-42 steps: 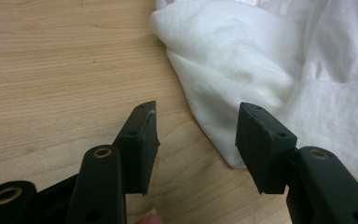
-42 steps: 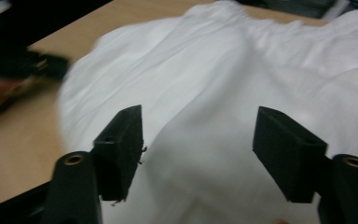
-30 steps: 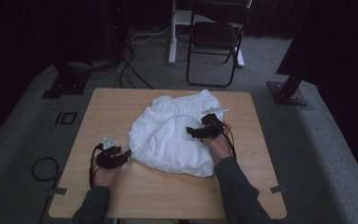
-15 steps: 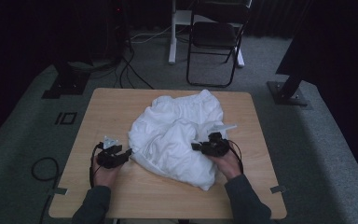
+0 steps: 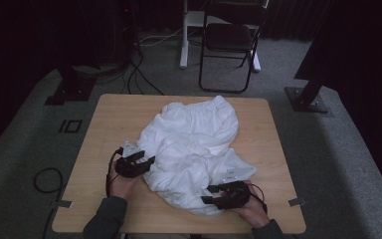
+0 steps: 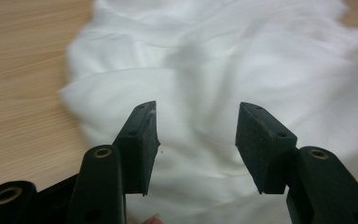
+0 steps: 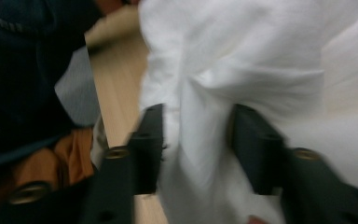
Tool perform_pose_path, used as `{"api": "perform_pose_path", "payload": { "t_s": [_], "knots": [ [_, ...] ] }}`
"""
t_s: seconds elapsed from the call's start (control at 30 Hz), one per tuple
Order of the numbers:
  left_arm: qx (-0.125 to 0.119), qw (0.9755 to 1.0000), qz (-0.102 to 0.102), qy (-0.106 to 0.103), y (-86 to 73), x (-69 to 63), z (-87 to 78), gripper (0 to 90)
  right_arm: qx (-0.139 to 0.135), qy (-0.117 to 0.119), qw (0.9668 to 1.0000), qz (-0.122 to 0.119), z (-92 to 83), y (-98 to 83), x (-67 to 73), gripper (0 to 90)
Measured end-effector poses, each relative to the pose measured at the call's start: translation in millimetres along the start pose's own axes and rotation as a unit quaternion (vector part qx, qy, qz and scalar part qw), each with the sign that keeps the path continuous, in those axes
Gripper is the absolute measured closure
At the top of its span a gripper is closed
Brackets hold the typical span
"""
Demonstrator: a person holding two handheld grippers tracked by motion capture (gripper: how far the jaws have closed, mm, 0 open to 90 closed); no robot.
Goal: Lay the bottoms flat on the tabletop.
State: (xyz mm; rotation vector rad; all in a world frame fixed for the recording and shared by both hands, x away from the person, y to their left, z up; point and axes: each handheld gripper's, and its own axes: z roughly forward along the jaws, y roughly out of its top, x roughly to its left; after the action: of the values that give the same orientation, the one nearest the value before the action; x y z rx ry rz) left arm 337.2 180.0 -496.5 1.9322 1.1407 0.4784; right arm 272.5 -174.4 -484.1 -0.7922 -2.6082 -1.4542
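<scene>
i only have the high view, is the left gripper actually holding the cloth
Observer: No. In the left gripper view the left gripper has its jaws apart over the cloth, with nothing pinched.
Operator: and the right one
Observer: In the right gripper view a fold of cloth stands between the jaws of the right gripper. Its jaws have just been opening; the picture is too blurred to tell if the pads press the fold.
Operator: anything else near the right gripper
Observer: Bare table shows beside the fold, just left of the jaws in that view, with a dark sleeve beyond it.
</scene>
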Motion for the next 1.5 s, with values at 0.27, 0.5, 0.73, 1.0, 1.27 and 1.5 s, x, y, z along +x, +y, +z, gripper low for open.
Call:
{"api": "perform_pose_path", "payload": {
  "t_s": [0.27, 0.5, 0.73, 1.0, 1.27, 1.5],
  "knots": [
    [0.017, 0.9987, 0.024, -0.041, -6.5, -34.6, 7.6, 48.6, -0.108, -0.145, 0.9832, 0.027, -42.4, 36.8, -36.7, 42.4],
    [0.047, 0.9956, 0.053, -0.062, -28.0, -59.8, 15.5, 49.0, -0.054, -0.216, 0.9734, 0.054, 2.9, 60.7, -76.9, 43.0],
    [0.065, 0.9944, 0.056, -0.061, -40.2, -60.8, 17.2, 48.4, -0.004, -0.238, 0.9712, -0.006, 54.6, 89.3, -69.6, 40.7],
    [0.077, 0.9941, 0.073, -0.024, -45.6, -60.4, 19.4, 66.9, 0.079, -0.284, 0.9544, 0.046, 103.0, 93.7, -96.3, 41.0],
    [0.094, 0.9932, 0.066, -0.019, -42.8, -49.3, 15.1, 83.0, 0.069, -0.305, 0.9459, 0.088, 74.1, 69.8, -103.4, 85.0],
    [0.097, 0.994, 0.05, 0.007, -43.8, -29.5, 8.8, 84.3, 0.03, -0.346, 0.9307, 0.116, 6.9, 30.6, -101.0, 85.3]
  ]
}}
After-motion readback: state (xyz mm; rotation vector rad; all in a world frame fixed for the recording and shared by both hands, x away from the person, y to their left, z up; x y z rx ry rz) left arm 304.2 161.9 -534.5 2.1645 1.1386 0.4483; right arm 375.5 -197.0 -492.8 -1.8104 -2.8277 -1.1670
